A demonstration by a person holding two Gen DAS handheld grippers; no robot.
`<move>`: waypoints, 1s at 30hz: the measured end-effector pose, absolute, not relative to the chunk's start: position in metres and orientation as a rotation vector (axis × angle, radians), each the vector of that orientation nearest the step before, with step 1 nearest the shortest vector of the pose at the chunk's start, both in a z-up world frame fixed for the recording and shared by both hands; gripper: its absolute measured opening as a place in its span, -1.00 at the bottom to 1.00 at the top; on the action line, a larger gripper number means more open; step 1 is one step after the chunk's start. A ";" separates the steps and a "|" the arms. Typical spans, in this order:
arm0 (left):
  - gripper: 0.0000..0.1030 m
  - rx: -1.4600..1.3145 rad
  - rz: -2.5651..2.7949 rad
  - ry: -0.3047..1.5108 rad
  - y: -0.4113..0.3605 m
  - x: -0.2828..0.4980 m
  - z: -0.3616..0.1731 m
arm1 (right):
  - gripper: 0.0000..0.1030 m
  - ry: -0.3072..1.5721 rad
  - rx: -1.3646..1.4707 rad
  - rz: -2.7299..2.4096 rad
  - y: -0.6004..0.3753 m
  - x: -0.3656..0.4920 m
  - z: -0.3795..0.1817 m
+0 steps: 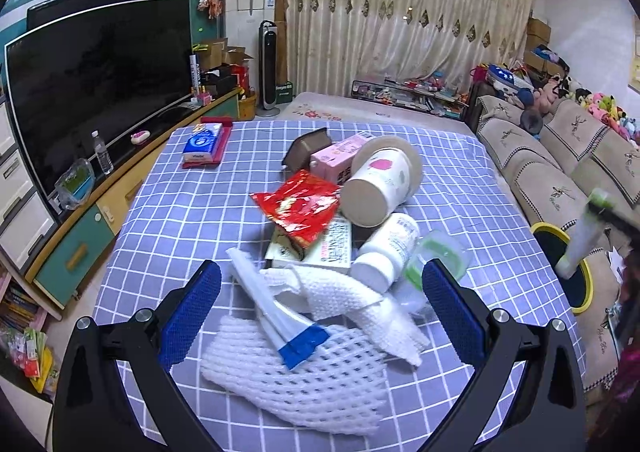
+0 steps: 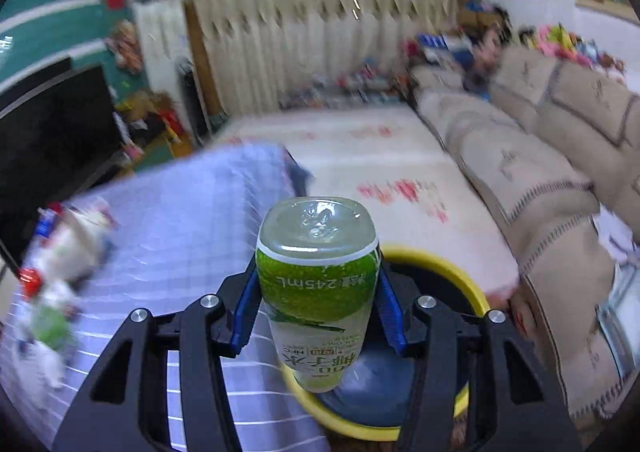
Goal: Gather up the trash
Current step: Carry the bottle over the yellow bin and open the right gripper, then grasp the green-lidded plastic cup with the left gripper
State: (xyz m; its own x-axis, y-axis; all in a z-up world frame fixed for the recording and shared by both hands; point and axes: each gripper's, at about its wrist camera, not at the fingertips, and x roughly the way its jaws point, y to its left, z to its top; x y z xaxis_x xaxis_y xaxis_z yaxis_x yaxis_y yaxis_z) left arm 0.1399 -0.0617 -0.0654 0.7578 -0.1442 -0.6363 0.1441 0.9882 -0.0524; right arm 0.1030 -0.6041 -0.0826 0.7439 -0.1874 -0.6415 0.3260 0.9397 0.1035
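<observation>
A heap of trash lies on the blue checked tablecloth (image 1: 192, 211): a white foam net (image 1: 296, 380), a white-and-blue wrapper (image 1: 276, 308), a red snack bag (image 1: 300, 207), a paper cup (image 1: 376, 183) on its side, a white bottle (image 1: 388, 248) and a pink carton (image 1: 340, 159). My left gripper (image 1: 322, 272) stands open just above the net and wrapper, touching nothing. My right gripper (image 2: 318, 284) is shut on a green-labelled drink bottle (image 2: 316, 292), held bottom-forward over the yellow-rimmed bin (image 2: 440, 264). The left wrist view shows that bottle (image 1: 580, 240) above the bin (image 1: 588, 276), right of the table.
A tissue pack (image 1: 204, 143) lies at the table's far left corner. A TV (image 1: 100, 83) on a low cabinet runs along the left. A beige sofa (image 1: 560, 155) lines the right, close behind the bin. Pale floor mat (image 2: 380, 155) lies beyond the table.
</observation>
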 end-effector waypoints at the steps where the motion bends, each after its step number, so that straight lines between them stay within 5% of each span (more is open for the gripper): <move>1: 0.93 0.005 -0.162 0.693 -0.065 0.141 -0.066 | -0.04 0.722 0.227 -0.297 -0.614 0.111 -0.100; 13: 0.93 0.052 -0.219 0.725 -0.101 0.144 -0.077 | -0.04 1.054 0.248 -0.380 -0.650 0.159 -0.220; 30: 0.93 0.112 -0.422 0.740 -0.147 0.153 -0.093 | 0.08 0.969 0.251 -0.358 -0.638 0.131 -0.190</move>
